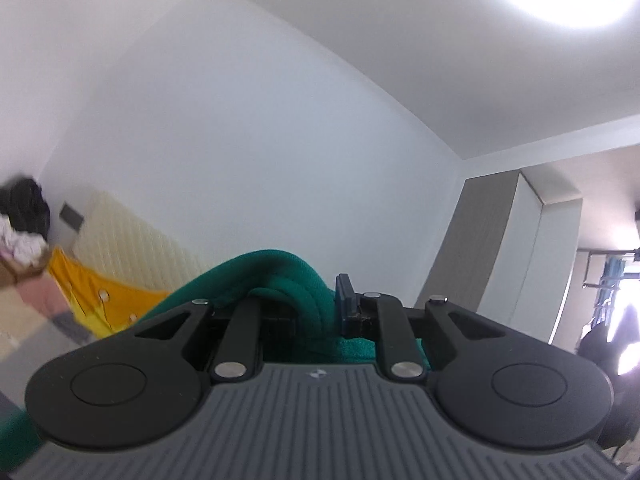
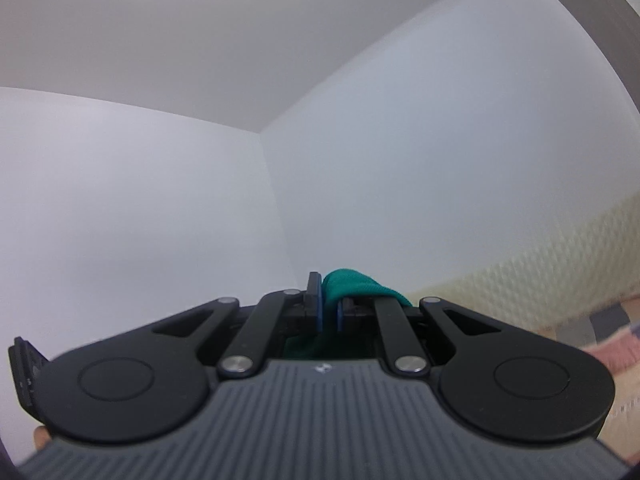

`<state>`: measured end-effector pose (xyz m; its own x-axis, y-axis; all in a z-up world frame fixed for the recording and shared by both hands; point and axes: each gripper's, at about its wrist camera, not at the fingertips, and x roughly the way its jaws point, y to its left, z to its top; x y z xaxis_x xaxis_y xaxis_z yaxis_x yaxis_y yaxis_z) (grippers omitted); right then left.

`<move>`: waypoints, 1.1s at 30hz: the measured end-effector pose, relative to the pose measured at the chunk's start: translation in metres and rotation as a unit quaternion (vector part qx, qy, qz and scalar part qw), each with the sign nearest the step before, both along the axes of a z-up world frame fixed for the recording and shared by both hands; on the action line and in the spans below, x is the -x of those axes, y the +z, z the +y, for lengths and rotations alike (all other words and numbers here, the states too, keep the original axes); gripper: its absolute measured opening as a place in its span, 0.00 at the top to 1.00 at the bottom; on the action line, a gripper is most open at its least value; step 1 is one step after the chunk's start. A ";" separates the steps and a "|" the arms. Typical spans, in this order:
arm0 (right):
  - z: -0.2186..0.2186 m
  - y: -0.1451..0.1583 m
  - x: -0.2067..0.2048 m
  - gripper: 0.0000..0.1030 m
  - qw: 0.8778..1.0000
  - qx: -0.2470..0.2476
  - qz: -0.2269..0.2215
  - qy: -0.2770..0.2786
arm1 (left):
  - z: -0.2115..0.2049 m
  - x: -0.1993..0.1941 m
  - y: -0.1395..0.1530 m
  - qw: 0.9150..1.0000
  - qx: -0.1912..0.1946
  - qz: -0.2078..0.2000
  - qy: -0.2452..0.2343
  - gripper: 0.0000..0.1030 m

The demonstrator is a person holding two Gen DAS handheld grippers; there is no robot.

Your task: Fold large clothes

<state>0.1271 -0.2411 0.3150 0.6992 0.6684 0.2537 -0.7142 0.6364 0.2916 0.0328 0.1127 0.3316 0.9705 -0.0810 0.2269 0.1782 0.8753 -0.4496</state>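
A thick fold of the green garment bulges up between the fingers of my left gripper, which is shut on it; the cloth hides the left finger and drapes back over the gripper body. In the right wrist view a thinner bunch of the same green garment is pinched between the blue pads of my right gripper, also shut on it. Both grippers are held high and point slightly upward at white walls. How the garment hangs below them is hidden.
A cream quilted headboard and an orange-yellow cloth lie low at left, with a pile of dark and white clothes. A grey wardrobe stands at right. A patterned bedcover shows low at right.
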 end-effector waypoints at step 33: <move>0.179 -0.396 -0.571 0.90 0.935 0.171 0.297 -0.092 | 0.171 -0.656 -0.456 0.931 -0.022 0.364 0.029 0.79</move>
<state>0.6980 -0.0618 -0.0813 0.7598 0.4946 -0.4221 -0.3603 0.8606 0.3600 0.6892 0.2840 -0.1245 0.8693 -0.0171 -0.4940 -0.2078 0.8941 -0.3966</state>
